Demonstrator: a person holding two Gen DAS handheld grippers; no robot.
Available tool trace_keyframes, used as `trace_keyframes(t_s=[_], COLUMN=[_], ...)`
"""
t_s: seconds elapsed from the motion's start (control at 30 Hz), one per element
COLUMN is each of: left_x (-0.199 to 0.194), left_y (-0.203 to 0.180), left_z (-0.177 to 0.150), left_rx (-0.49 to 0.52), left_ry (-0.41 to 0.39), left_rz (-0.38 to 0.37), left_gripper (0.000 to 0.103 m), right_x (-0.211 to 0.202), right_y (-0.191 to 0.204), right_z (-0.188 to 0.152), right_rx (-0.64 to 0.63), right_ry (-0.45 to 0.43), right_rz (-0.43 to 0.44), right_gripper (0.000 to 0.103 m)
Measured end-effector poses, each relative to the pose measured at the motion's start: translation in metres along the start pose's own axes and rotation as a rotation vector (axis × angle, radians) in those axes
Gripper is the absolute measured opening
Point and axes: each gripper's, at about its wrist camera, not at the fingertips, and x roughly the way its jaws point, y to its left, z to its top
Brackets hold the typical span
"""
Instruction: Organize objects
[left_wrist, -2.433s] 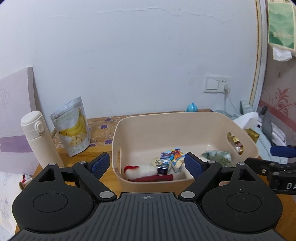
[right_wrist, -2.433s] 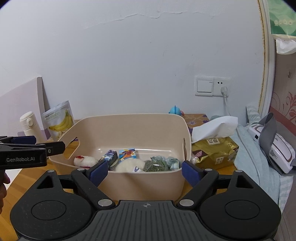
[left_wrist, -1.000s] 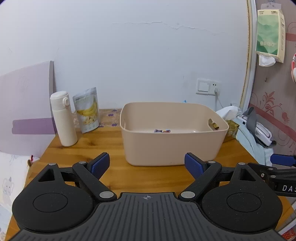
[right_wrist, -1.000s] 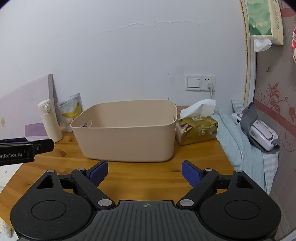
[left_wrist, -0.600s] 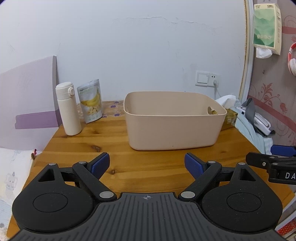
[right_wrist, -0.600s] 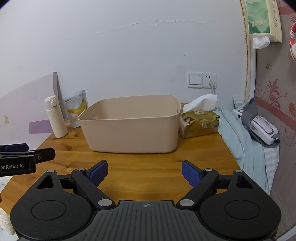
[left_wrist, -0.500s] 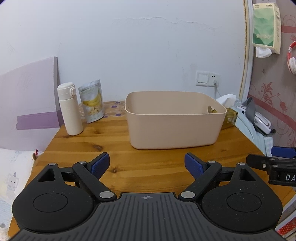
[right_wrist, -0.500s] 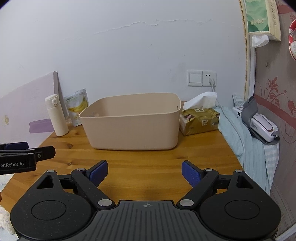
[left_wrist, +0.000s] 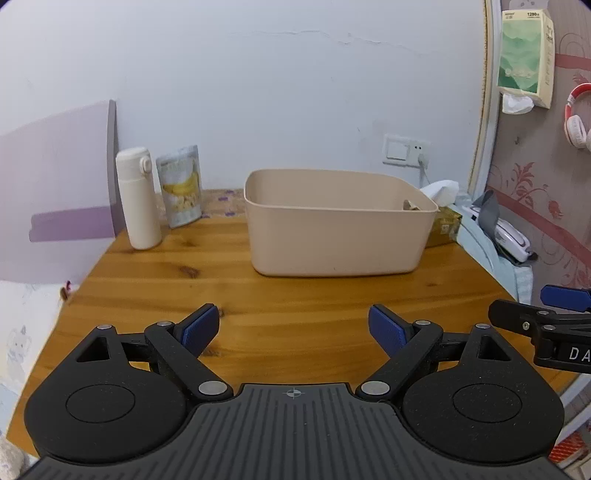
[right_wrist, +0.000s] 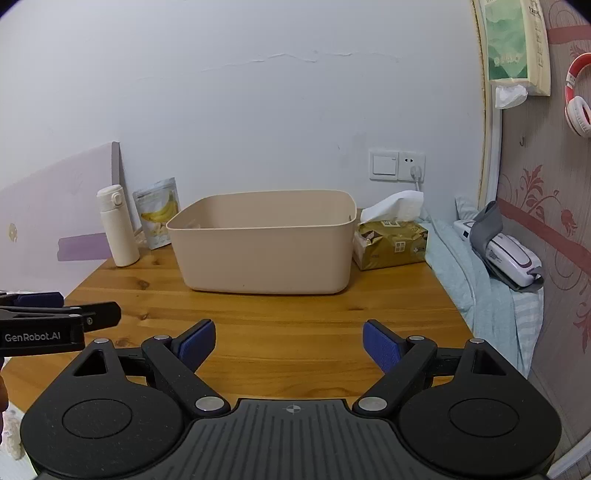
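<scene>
Seemingly finished with loading, the left gripper (left_wrist: 293, 328) hangs over the wooden table (left_wrist: 295, 306) with its jaws spread wide and empty. At twelve o'clock stands the beige bin (left_wrist: 338, 225), well apart; at ten o'clock stand a white bottle (left_wrist: 137, 197) and a banana-chip pouch (left_wrist: 181, 186).

From the right wrist, the right gripper (right_wrist: 288, 345) also gapes empty. Smooth, stiff plastic, the bin (right_wrist: 264, 245) looks light; its rim offers the likeliest hold. A tissue pack (right_wrist: 391, 242) sits just beside it at one o'clock.
</scene>
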Motion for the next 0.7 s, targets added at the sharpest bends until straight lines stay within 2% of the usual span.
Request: trace_keyframes(t_s=[0.3, 0.7], left_x=[-0.004, 0.008], left_y=[0.001, 0.001], left_z=[-0.007, -0.016], left_rx=[0.004, 0.033], left_ry=[0.026, 0.068], left_rz=[-0.002, 0.019], left_gripper=[0.090, 0.089], right_x=[-0.005, 0.013], right_y=[0.002, 0.005], right_z=[-0.007, -0.013], right_rx=[-0.009, -0.015], right_ry=[0.023, 0.071], right_rz=[0.004, 0.002], right_gripper=[0.089, 0.089])
